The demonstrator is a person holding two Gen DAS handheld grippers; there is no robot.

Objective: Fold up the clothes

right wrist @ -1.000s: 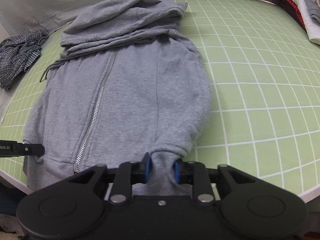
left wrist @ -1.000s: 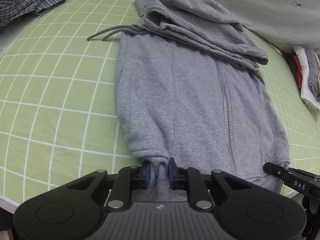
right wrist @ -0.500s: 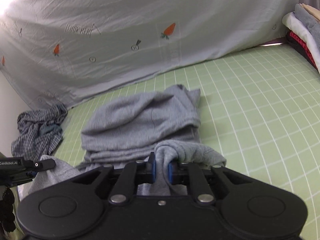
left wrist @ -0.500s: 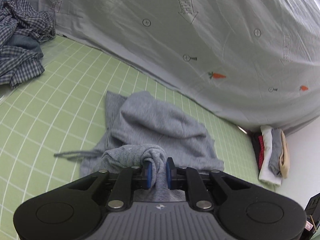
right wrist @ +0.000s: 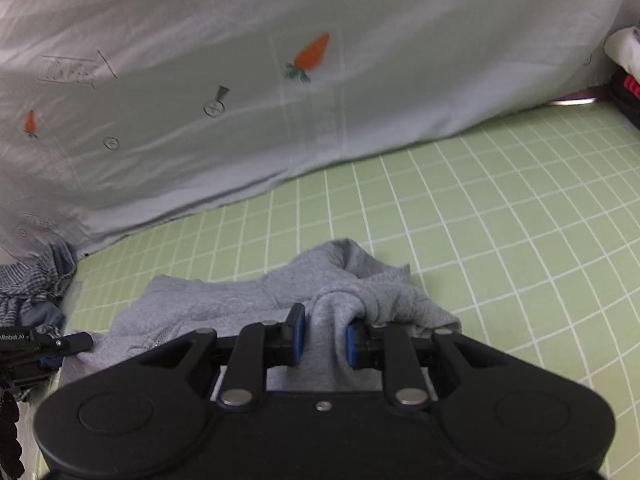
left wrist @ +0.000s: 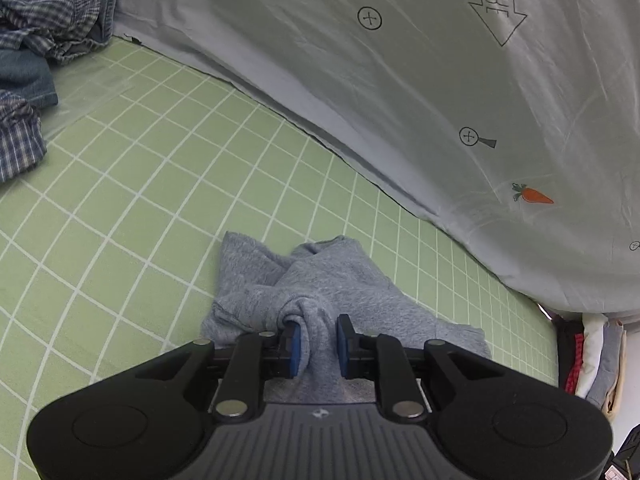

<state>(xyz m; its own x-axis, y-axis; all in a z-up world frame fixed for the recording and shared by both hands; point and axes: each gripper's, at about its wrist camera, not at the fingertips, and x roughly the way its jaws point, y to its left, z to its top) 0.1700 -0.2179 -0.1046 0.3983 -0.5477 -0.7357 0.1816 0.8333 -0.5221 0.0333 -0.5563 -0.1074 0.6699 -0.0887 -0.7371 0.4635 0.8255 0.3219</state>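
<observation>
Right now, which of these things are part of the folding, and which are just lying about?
In use: grey hoodie, left gripper, right gripper, green grid mat.
Lying about: checked shirt, stacked clothes, printed sheet.

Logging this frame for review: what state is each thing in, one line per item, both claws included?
Left claw: shut on grey hoodie fabric.
Right claw: shut on grey hoodie fabric.
Grey hoodie: bunched, partly lifted, far part resting on the mat.
Checked shirt: crumpled, unfolded, at the mat's edge.
Folded stack: folded, piled at the side.
Green grid mat: flat.
</observation>
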